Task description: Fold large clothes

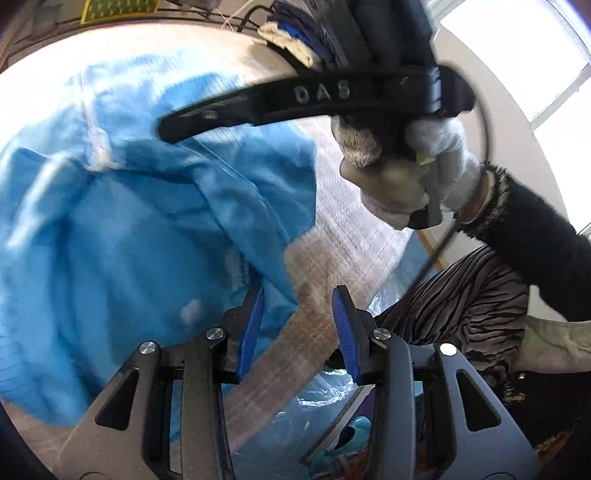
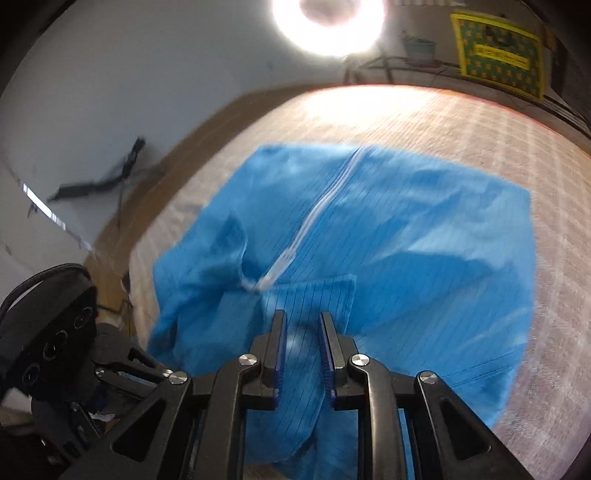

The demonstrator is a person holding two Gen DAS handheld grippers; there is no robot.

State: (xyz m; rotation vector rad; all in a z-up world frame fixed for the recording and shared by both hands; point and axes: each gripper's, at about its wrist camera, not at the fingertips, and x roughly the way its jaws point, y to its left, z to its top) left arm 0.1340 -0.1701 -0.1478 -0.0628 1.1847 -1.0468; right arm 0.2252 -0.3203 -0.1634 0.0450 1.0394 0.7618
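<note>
The place looked like a lived-in room of a home used for recording. A large bed-like surface under a pale checked cover [image 2: 424,122] filled the middle, with a plain white wall [image 2: 110,74] beside it and bright windows [image 1: 517,55] on one side. A ring light [image 2: 327,22] glared above, a yellow-and-green patterned cloth [image 2: 498,51] hung behind, and clear plastic bags [image 1: 295,417] lay on the floor.

- the left gripper [image 1: 297,325] is black with ribbed blue pads and round silver screws at its joints
- the right gripper [image 2: 302,345] matches, and carries raised "das" lettering on its side
- the right hand [image 1: 417,166] wears a white knit glove under a fuzzy black sleeve [image 1: 535,243]
</note>
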